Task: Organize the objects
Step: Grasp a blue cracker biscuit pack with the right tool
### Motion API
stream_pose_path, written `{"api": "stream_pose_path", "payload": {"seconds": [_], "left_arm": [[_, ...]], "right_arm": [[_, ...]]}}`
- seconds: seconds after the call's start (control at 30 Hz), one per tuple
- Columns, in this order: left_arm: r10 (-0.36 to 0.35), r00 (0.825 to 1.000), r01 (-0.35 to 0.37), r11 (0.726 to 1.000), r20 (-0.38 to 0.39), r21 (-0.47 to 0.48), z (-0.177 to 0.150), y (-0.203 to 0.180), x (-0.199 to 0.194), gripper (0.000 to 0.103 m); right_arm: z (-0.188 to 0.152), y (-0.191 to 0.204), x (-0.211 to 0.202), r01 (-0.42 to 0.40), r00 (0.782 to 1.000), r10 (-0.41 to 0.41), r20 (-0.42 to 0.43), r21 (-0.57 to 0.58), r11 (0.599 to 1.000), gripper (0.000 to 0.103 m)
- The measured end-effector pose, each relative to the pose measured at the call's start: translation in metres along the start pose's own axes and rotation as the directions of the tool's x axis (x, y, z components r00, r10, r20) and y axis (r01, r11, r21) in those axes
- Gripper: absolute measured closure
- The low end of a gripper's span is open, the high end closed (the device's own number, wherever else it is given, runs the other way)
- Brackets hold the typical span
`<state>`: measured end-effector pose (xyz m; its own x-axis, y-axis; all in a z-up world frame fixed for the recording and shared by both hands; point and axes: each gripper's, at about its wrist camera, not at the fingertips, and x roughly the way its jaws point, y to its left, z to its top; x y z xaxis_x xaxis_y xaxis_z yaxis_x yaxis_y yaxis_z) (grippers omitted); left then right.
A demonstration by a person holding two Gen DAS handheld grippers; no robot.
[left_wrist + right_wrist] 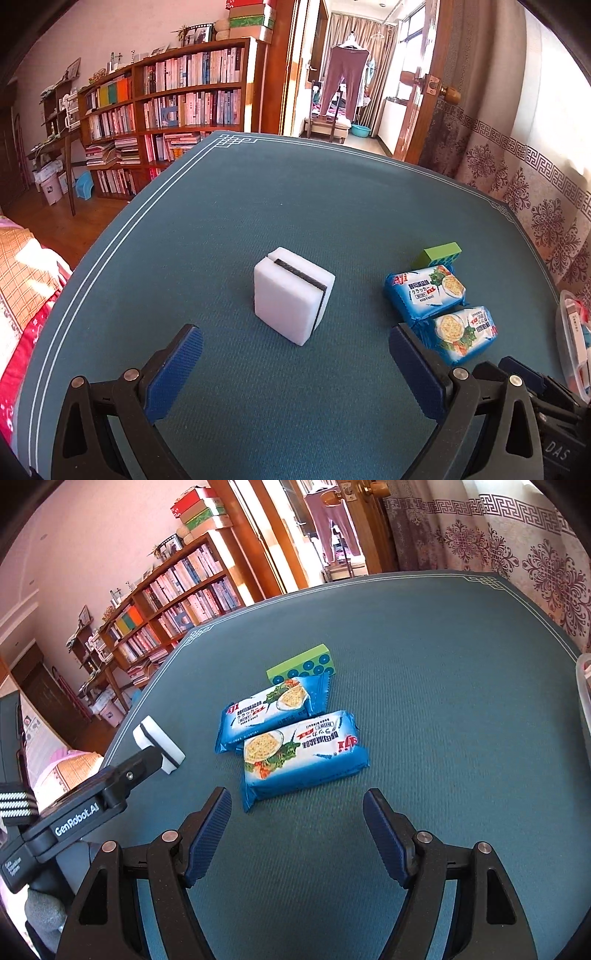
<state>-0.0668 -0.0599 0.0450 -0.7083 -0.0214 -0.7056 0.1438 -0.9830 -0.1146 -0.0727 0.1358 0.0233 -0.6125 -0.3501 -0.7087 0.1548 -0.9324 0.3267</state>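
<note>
A white sponge block with a dark stripe [291,293] stands on the blue-green table mat [258,206], just ahead of my left gripper [295,349], which is open and empty. Two blue cracker packets [424,291] [463,332] lie to its right, with a green block with blue dots [439,254] behind them. In the right wrist view my right gripper [297,812] is open and empty, just short of the nearer packet [301,757]. The second packet [271,712], green block [301,664] and sponge [159,744] lie beyond.
A clear plastic container [574,343] sits at the table's right edge, also in the right wrist view [583,686]. The left gripper's body [85,805] reaches in beside the sponge. Bookshelves [166,110], a doorway and a patterned curtain [535,177] surround the table.
</note>
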Motion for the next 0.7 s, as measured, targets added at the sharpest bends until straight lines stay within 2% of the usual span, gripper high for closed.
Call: {"api": "stream_pose_path", "payload": {"seconds": [0.5, 0.7], "left_arm": [[0.016, 1.0, -0.017, 0.999, -0.019, -0.035, -0.003, 0.008, 0.003, 0.0], [0.014, 1.0, -0.015, 0.999, -0.024, -0.034, -0.004, 0.008, 0.004, 0.0]], "right_arm": [[0.026, 0.008, 0.033, 0.065, 0.998, -0.065, 0.012, 0.022, 0.998, 0.019], [0.032, 0.013, 0.043, 0.133, 0.991, -0.132, 0.015, -0.048, 0.99, 0.018]]}}
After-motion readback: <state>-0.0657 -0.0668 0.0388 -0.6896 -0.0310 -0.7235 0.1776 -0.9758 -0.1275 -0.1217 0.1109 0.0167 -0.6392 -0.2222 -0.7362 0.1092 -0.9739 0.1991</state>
